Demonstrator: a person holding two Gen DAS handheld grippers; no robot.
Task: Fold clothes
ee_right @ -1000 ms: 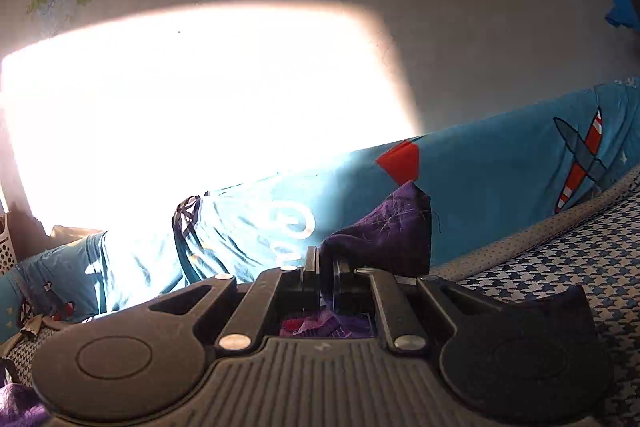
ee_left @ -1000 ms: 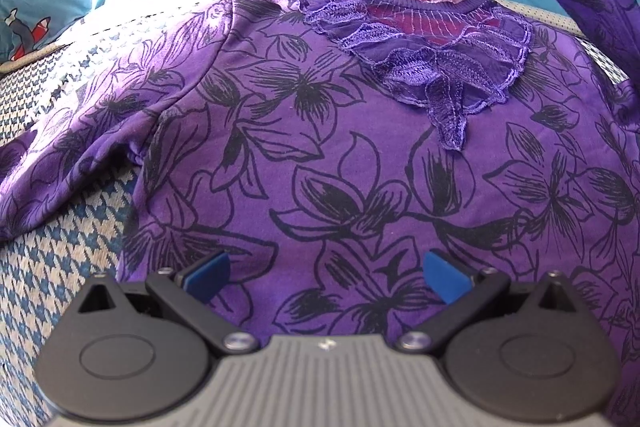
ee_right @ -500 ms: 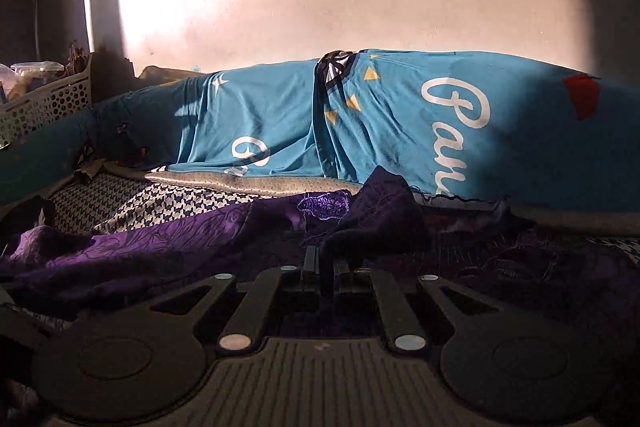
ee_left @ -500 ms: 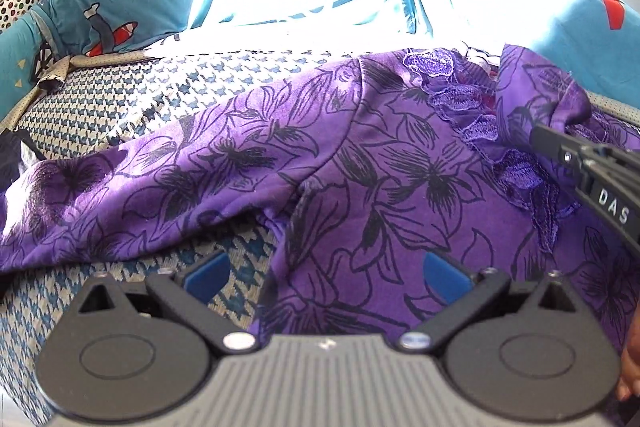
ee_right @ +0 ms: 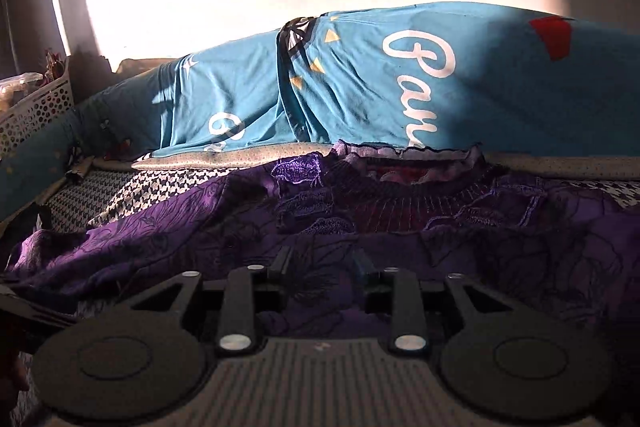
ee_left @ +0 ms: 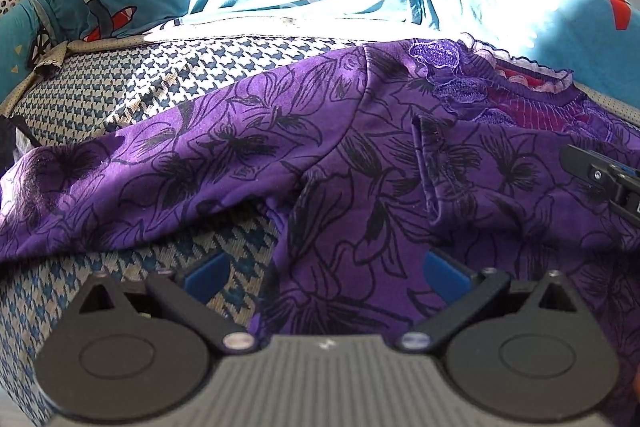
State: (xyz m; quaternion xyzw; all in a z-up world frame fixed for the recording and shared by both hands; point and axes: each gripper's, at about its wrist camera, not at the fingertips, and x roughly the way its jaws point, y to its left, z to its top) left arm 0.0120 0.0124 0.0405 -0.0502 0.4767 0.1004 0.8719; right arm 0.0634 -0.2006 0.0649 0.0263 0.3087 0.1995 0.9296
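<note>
Two grippers are working over one garment. We are seeing the left gripper [ee_left: 326,273] in the lower middle of its own view, tilting steeply downward, its blue fingers [ee_left: 206,275] standing wide apart and gripping nothing; one pad is hovering over the houndstooth bed cover [ee_left: 192,75], the other over the purple floral top [ee_left: 360,167]. The right gripper [ee_right: 322,267] is sitting low in the lower centre of its view, angled gently down across the garment. Its dark fingers [ee_right: 280,263] have just been parting and are now standing a little way apart, with purple fabric lying in the gap beneath them but no pad pressing on it. In the left wrist view we are also catching that right gripper poking in at the right edge, above a folded-over sleeve [ee_left: 444,179].

The top is lying spread on the bed cover, filling the middle of both views, lace collar [ee_left: 460,67] toward the upper right, the other sleeve [ee_left: 120,187] trailing out to the left edge. Behind it, a teal printed sheet [ee_right: 400,87] is draping along the wall across the upper half, partly washed out by sunlight. A white perforated basket [ee_right: 36,115] is standing at the far left edge.
</note>
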